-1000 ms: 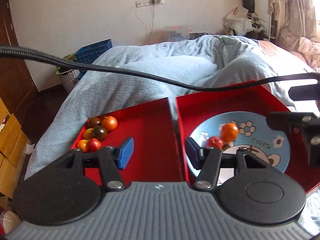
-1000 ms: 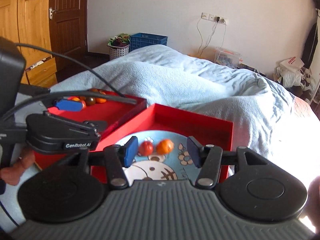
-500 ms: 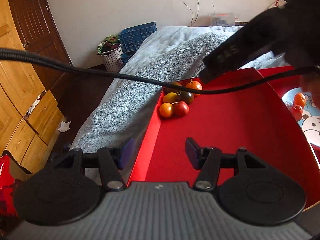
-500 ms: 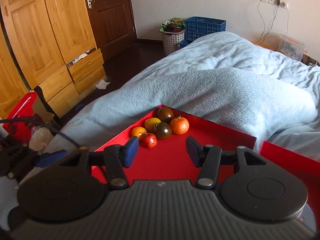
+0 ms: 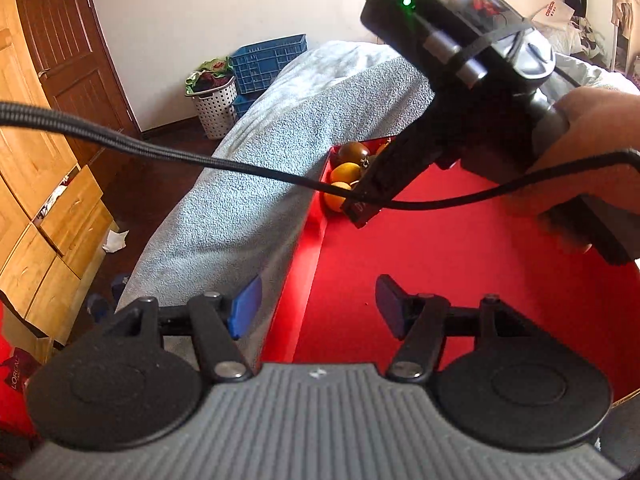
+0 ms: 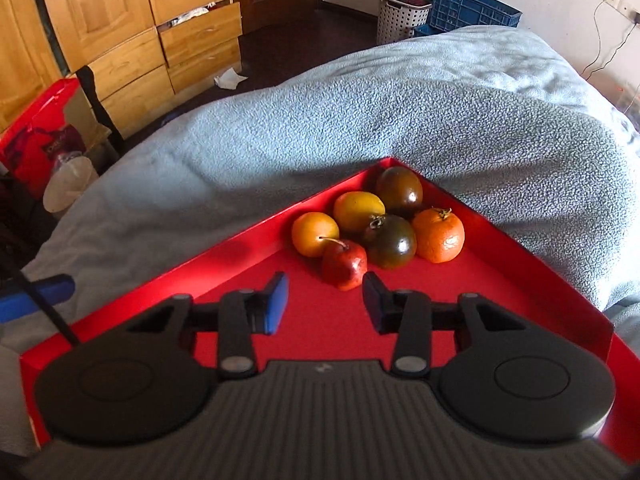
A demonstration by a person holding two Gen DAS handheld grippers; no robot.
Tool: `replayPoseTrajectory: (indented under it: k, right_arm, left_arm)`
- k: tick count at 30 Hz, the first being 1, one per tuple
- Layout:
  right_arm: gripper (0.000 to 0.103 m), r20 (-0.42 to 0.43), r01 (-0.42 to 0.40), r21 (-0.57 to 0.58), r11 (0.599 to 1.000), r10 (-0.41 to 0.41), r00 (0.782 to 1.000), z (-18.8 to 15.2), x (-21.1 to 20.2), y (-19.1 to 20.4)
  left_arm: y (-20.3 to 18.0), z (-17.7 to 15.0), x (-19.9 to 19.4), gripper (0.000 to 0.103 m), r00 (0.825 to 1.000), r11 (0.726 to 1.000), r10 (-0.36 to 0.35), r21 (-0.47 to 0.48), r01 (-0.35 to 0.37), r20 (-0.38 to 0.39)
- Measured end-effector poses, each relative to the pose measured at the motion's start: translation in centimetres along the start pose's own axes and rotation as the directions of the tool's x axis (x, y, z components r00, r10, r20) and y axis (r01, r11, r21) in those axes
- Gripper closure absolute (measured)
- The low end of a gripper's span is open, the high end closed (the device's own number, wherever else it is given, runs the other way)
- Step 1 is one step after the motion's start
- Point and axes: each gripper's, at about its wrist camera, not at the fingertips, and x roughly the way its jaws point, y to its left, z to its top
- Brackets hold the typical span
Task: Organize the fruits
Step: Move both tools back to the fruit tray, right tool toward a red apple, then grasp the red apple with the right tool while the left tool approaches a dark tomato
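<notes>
fruits (image 6: 380, 228) sit heaped in the red tray's (image 6: 520, 280) far corner. right gripper (image 6: 325, 302), jaws closing on nothing yet, nears the red fruit (image 6: 344, 264); next, straddle and pinch it. left gripper (image 5: 316, 306) hangs spread, opening.

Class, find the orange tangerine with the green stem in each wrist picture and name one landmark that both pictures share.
Left wrist view: almost wholly hidden; only an orange sliver that may be it shows at the right gripper's body, above the yellow fruits.
Right wrist view: orange tangerine right of centre, at the right end of the fruit cluster, in the far corner of the red tray.
Shared landmark: the blue crate beside the white laundry basket.
</notes>
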Motion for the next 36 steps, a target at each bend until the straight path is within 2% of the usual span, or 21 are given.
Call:
replayPoseTrajectory:
  k: [5,7,8,13,17,23,25,28,31,34,36]
  right_arm:
    - [0.059,0.008,0.011,0.049,0.999,-0.011,1.000,0.4,2.0,-0.8]
    - [0.072,0.011,0.032,0.039,0.999,-0.032,0.999,0.1,1.8,-0.9]
    - [0.072,0.014,0.023,0.046,0.999,-0.024,1.000,-0.1,1.4,-1.1]
    - [0.072,0.093,0.037,0.061,0.997,-0.043,0.995,-1.0,-3.8,-2.6]
    - [0.072,0.196,0.087,0.116,0.989,-0.109,0.975,-2.4,-9.6,-4.9]
    - [0.072,0.306,0.144,0.234,0.962,-0.213,0.928,-5.8,-17.2,-8.7]
    - [0.072,0.321,0.149,0.255,0.956,-0.228,0.919,-6.9,-18.6,-9.3]
    - [0.072,0.336,0.142,0.261,0.955,-0.228,0.914,-8.3,-19.6,-9.4]
    - [0.072,0.348,0.120,0.263,0.957,-0.210,0.914,-9.3,-19.7,-9.4]
    - [0.072,0.362,0.097,0.263,0.960,-0.191,0.912,-9.9,-19.5,-9.5]
    - [0.072,0.366,0.090,0.260,0.961,-0.185,0.912,-10.1,-19.3,-9.6]
  left_arm:
    - [0.4,0.3,0.3,0.035,1.000,1.000,0.005,-0.010,-0.004,0.005]
    - [0.4,0.5,0.4,0.035,1.000,1.000,0.008,-0.010,-0.008,0.006]
    - [0.4,0.5,0.4,0.035,1.000,1.000,0.008,-0.010,-0.008,0.006]
    - [-0.5,1.5,0.5,0.035,1.000,1.000,0.002,0.024,-0.002,0.031]
    - [-2.0,3.8,1.1,0.035,0.997,0.998,-0.013,0.066,0.007,0.082]
    - [-4.6,8.3,6.2,0.035,0.995,0.997,-0.039,0.074,0.032,0.096]
    - [-5.4,9.2,9.0,0.035,0.997,0.998,-0.035,0.062,0.031,0.067]
    - [-6.1,9.8,12.3,0.036,1.000,0.999,-0.015,0.051,0.014,0.020]
    - [-7.3,9.8,14.7,0.036,0.998,0.995,0.063,0.080,-0.063,0.004]
    - [-7.4,9.0,16.5,0.036,0.996,0.992,0.088,0.092,-0.086,-0.019]
    - [-7.5,8.5,16.6,0.036,0.996,0.991,0.094,0.099,-0.094,0.009]
